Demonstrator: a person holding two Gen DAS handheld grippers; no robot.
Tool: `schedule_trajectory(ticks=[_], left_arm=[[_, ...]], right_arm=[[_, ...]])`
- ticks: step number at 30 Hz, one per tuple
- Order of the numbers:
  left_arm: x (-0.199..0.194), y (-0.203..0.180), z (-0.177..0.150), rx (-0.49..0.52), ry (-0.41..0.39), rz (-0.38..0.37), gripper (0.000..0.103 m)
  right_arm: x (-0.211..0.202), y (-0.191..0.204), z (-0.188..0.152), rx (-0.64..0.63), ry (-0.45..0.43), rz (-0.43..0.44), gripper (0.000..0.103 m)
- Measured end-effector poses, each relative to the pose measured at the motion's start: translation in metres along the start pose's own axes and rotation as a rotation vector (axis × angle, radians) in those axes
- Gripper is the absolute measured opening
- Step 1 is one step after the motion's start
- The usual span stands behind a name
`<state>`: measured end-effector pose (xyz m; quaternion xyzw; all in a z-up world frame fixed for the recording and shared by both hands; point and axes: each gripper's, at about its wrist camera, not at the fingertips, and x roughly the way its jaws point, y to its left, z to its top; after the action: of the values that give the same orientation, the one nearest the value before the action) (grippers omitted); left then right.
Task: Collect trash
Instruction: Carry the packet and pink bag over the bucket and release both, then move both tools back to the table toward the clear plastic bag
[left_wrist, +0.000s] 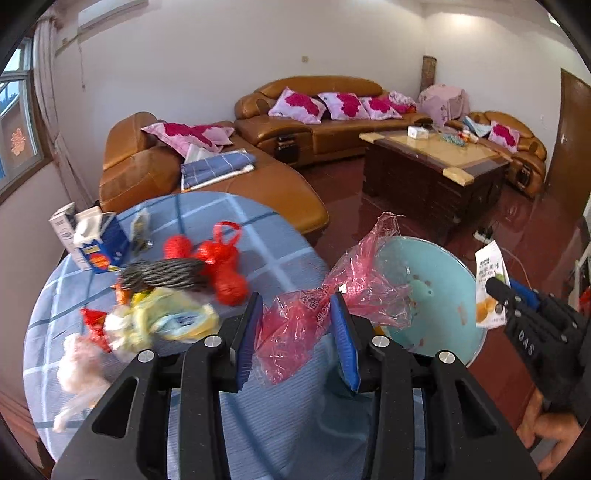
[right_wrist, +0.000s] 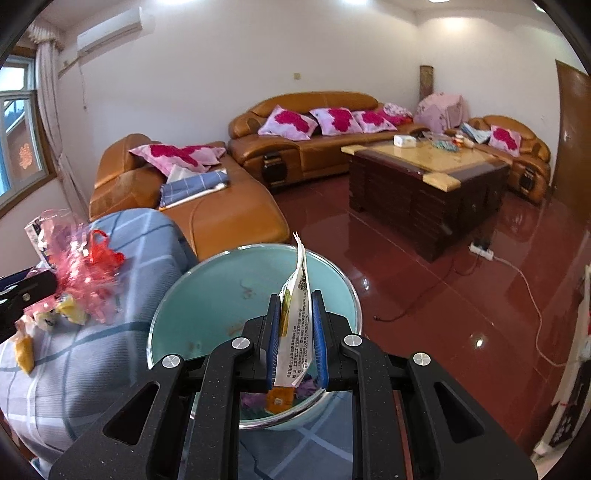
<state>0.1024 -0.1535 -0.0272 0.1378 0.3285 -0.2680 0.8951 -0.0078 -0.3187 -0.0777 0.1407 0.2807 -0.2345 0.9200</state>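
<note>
Both grippers hold trash at the blue basin, one piece each.

The left gripper points forward and slightly down over the table's edge, its blue pads pinching a crumpled pink plastic bag that trails toward the basin. The right gripper reaches over the near rim of the basin, fingers clamped on a white snack wrapper standing upright between them; in the left view a bare hand grips its handle. More wrappers, a red mesh bag and small cartons lie on the checked cloth.
</note>
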Motion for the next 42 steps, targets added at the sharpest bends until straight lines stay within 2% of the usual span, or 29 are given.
schedule_trajectory(ticks=[14,16,17,18,21,24,26,28,33,42], left_arm=[[0.060,-0.055,0.013,0.042,0.089,0.009,0.039],[0.067,-0.058,0.013,0.042,0.103,0.013,0.040],[0.071,-0.057,0.013,0.038,0.114,0.018,0.040],[0.073,-0.057,0.013,0.035,0.120,0.021,0.042],[0.075,-0.057,0.014,0.032,0.126,0.025,0.047],[0.073,-0.056,0.015,0.027,0.121,0.032,0.064],[0.070,-0.057,0.016,0.031,0.111,0.046,0.067],[0.067,-0.057,0.017,0.030,0.101,0.068,0.078],[0.057,-0.049,0.017,0.011,0.079,0.106,0.083],[0.034,-0.023,0.012,-0.030,0.048,0.192,0.089]], right_arm=[[0.034,-0.007,-0.017,0.016,0.120,0.049,0.018],[0.037,-0.006,-0.018,0.020,0.136,0.058,0.021],[0.038,-0.006,-0.018,0.022,0.141,0.054,0.030],[0.038,-0.007,-0.018,0.027,0.140,0.054,0.036],[0.036,-0.012,-0.014,0.057,0.137,0.070,0.037],[0.032,-0.015,-0.011,0.069,0.115,0.055,0.037],[0.030,-0.018,-0.009,0.081,0.100,0.050,0.037],[0.027,-0.020,-0.007,0.091,0.083,0.039,0.037],[0.019,-0.023,-0.006,0.109,0.051,0.018,0.037],[0.005,-0.012,-0.003,0.083,0.009,0.039,0.038]])
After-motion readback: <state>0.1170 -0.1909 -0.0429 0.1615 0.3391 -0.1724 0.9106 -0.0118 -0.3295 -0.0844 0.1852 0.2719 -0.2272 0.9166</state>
